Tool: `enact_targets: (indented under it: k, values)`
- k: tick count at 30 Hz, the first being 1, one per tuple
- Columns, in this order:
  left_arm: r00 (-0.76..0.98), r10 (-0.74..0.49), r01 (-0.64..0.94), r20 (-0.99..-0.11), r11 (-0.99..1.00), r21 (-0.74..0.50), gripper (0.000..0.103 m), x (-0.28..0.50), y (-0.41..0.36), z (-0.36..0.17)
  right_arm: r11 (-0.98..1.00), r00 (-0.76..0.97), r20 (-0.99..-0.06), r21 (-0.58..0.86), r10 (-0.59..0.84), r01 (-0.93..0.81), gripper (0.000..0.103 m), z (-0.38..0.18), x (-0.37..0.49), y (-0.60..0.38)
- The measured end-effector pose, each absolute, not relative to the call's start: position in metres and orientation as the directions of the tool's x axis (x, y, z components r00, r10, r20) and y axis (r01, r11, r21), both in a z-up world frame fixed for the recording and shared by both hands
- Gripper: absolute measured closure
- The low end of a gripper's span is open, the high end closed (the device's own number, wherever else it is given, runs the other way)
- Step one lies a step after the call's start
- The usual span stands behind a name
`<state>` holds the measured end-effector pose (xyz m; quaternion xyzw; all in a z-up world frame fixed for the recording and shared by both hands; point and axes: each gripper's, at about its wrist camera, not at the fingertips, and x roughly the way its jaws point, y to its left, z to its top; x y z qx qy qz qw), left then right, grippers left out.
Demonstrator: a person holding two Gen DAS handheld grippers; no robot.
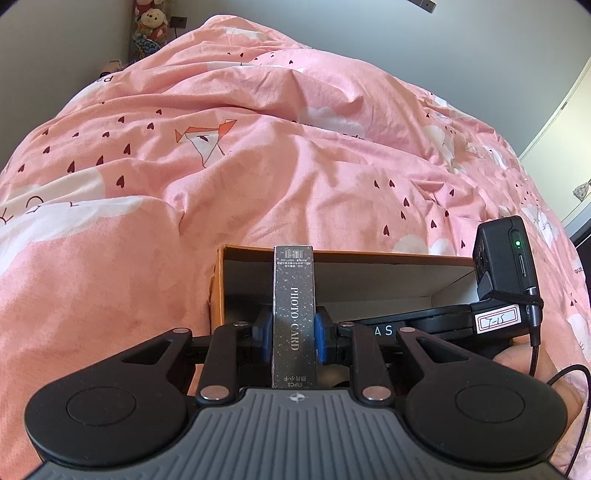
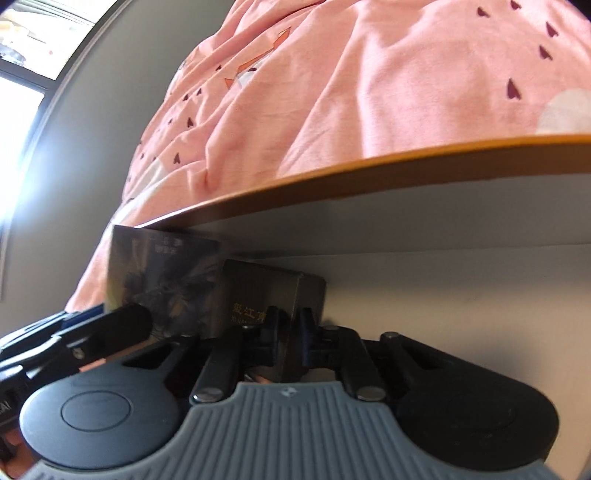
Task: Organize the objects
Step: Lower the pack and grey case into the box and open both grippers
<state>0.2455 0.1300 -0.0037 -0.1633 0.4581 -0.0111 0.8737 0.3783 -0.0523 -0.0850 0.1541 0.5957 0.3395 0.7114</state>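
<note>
A tall dark box (image 1: pixel 293 295) printed PHOTO CARD stands upright between the blue pads of my left gripper (image 1: pixel 293 332), which is shut on it just above the near end of an orange cardboard box (image 1: pixel 369 254). The black camera unit (image 1: pixel 506 254) of the right tool hangs over that box's right side. In the right wrist view my right gripper (image 2: pixel 290 332) is low inside the box, jaws nearly together in front of a dark box with gold lettering (image 2: pixel 258 291). A larger dark picture box (image 2: pixel 166 273) stands beside it in the corner. What lies between these jaws is unclear.
The orange box has a white inner wall (image 2: pixel 443 229) and lies on a rumpled pink duvet (image 1: pixel 258 147). Plush toys (image 1: pixel 147 26) sit by the far wall. A black cable (image 1: pixel 535 350) trails at the right. A bright window (image 2: pixel 22 74) is at the left.
</note>
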Motion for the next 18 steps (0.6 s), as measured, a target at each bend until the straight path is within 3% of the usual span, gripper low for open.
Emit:
enact_targets:
  k: [12,18]
  values:
    - [0.583,-0.222,-0.16,-0.781,0.912,-0.378,0.078,0.25,0.129,-0.025,0.759,0.145,-0.762,0.569,0.631,-0.316,0.089,-0.065,0.367,-0.079]
    - [0.545,-0.152,-0.143,-0.824,0.952,-0.271,0.077,0.256,0.117,-0.027,0.741,0.128,-0.743,0.605,0.657,-0.29,0.089,-0.072,0.364,-0.075]
